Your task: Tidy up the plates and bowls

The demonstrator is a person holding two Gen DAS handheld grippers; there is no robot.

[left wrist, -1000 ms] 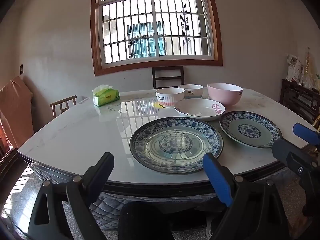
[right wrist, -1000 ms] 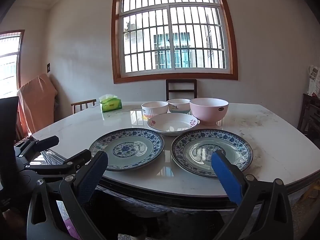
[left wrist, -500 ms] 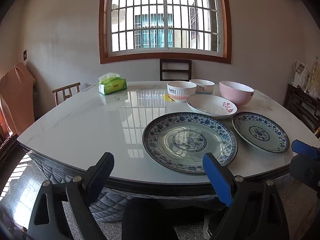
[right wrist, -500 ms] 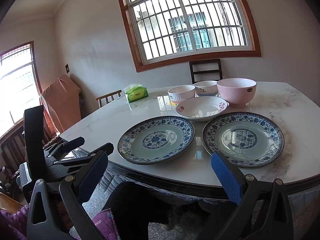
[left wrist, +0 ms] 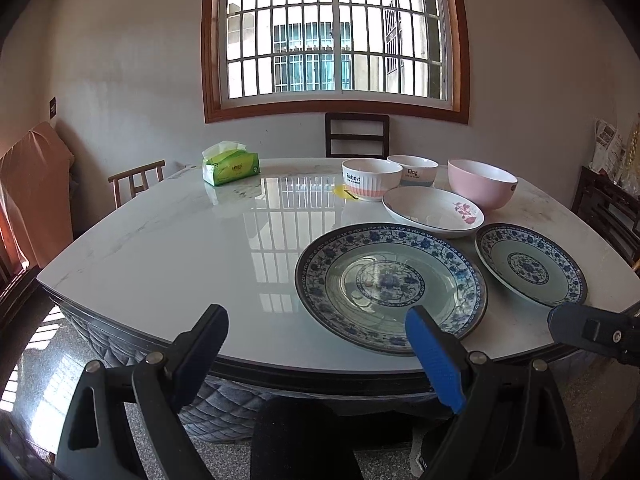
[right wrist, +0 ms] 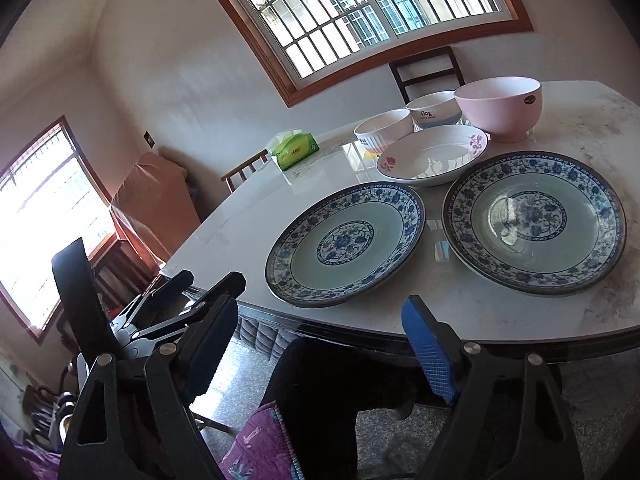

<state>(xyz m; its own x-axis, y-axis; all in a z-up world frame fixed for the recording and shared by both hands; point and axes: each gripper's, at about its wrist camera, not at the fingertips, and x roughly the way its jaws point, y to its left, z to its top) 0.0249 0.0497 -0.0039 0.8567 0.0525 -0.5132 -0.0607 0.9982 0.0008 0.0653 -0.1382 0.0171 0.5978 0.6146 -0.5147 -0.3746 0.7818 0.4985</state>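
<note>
Your left gripper [left wrist: 316,344] has its jaws apart, empty, at the surface [left wrist: 180,248] edge. Your right gripper [right wrist: 320,340] has just been closing its jaws; nothing is between them. Two blue plates [right wrist: 346,242] [right wrist: 534,220] lie nearest you; behind them the white dish [right wrist: 434,156], then three bowls [right wrist: 500,106].

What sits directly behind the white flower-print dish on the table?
Behind the white flower-print dish stand three bowls: the striped Rabbit bowl, the Dog bowl and the pink bowl. The dish's rim hides part of their bases.
</note>
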